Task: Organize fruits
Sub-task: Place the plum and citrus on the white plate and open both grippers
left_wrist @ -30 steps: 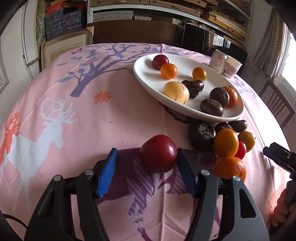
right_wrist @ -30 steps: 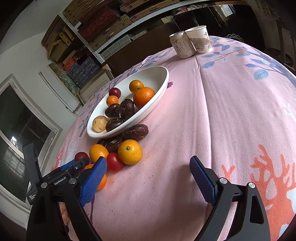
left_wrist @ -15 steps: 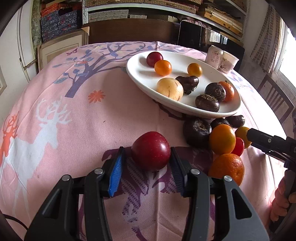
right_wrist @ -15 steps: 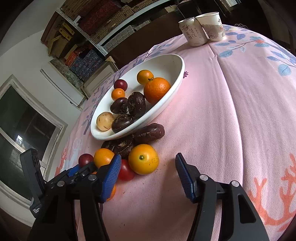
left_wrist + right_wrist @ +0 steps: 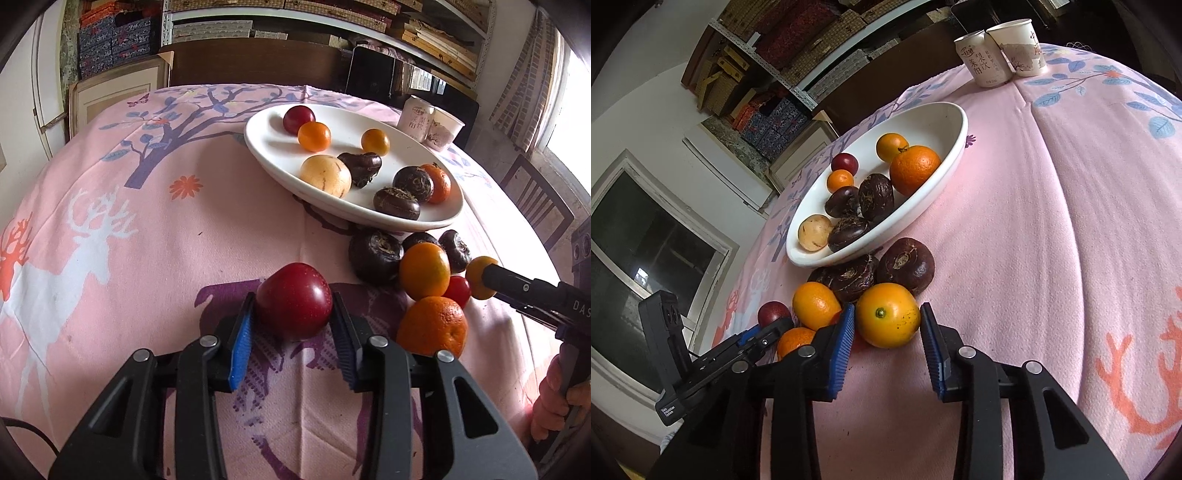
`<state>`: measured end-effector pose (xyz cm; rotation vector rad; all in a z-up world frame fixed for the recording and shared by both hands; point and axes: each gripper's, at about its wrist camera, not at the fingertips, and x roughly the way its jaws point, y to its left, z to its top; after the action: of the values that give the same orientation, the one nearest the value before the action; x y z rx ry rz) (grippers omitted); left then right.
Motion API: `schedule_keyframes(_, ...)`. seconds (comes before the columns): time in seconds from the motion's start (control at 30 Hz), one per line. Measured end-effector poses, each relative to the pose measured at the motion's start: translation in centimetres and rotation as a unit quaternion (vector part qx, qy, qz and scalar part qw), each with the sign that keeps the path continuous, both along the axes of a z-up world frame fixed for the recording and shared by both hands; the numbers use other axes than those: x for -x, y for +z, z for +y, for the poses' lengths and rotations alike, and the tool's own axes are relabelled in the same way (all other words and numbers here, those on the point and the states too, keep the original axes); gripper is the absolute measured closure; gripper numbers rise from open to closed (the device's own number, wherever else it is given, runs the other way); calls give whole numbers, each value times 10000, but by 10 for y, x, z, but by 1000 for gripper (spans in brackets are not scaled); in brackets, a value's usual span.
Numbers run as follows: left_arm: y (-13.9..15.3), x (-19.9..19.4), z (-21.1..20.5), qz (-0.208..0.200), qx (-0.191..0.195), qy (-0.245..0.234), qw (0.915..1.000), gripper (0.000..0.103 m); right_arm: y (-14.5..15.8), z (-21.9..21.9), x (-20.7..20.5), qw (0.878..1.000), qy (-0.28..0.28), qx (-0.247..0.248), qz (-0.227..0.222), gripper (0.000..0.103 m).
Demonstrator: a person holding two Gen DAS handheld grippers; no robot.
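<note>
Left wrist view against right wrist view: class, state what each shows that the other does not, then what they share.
Only the left wrist view shows the chair, the person's hand and the left gripper closed on the red plum. Only the right wrist view shows the window and the right gripper, its blue pads close beside the yellow orange without clearly gripping it. Both show the white dish, the can and the paper cup.

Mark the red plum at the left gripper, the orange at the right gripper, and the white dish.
red plum [image 5: 294, 301], left wrist view, front face.
orange [image 5: 887, 315], right wrist view, centre near the stem.
white dish [image 5: 955, 131], right wrist view, bare inner wall.
</note>
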<state>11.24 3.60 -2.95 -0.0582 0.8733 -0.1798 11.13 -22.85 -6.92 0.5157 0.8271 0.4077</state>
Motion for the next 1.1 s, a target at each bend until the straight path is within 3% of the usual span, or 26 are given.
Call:
schedule_keyframes(0.5, 41, 16, -6, -756, 30, -127, 9971, 65, 25, -13, 18, 9980, -140, -204, -577, 67)
schedule_keyframes(0.8, 58, -52, -21, -666, -93, -185, 9976, 65, 69, 3, -37, 9975, -38, 75, -696, 67)
schedule_keyframes(1.0, 45, -101, -20, -470, -59, -12, 9989, 64, 67, 30, -95, 9957, -87, 492, -774, 66)
schedule_keyframes(1.03, 41, -106, -17, -466, -4, 71, 9989, 56, 64, 33, -103, 9952, -98, 544, -807, 65)
schedule_keyframes(1.07, 38, -109, -13, -495, 35, 166, 9986, 46, 60, 35, -108, 9942, -153, 628, -865, 55)
schedule_keyframes(1.1, 35, -109, -10, -536, 46, 219, 9983, 29, 57, 36, -109, 9927, -214, 797, -874, 45)
